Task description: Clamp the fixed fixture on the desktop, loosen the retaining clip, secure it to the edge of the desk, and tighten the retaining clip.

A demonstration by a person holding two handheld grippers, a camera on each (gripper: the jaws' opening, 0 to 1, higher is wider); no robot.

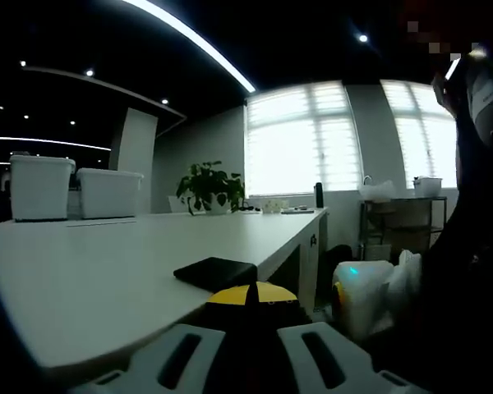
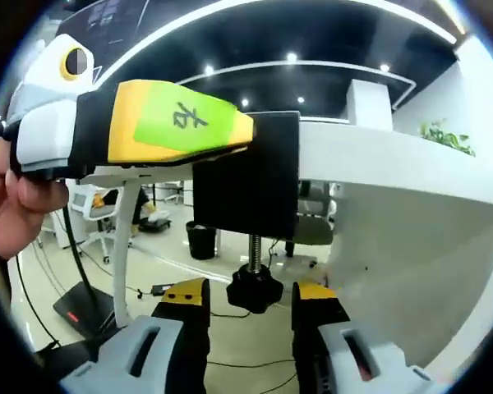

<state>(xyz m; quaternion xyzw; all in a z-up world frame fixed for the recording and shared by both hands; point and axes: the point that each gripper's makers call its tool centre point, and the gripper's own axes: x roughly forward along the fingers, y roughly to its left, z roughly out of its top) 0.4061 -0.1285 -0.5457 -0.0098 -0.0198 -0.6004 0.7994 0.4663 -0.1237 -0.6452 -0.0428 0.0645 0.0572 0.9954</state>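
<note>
White desk (image 1: 107,271) surface stretches away in the left gripper view, with two white storage bins (image 1: 70,189) at its far left and a potted plant (image 1: 211,187) near bright windows (image 1: 312,139) at the far end. The left gripper (image 1: 248,349) rises from the bottom with its pale jaws set narrowly apart around a black and yellow part at the desk's near edge. The top plate of the black clamp (image 1: 217,272) lies flat on the desk just beyond the jaws. A person in dark clothing stands at the right edge.

In the right gripper view, the camera looks from below desk level. The black clamp body hangs from the desk edge, and its threaded screw (image 2: 253,246) ends in a black knob (image 2: 253,291). The right gripper (image 2: 253,305) has its yellow-tipped jaws on either side of that knob, close against it. The left gripper, yellow with a green label, reaches in from the upper left, held by a hand (image 2: 16,205), with its tip at the clamp's top.
</note>
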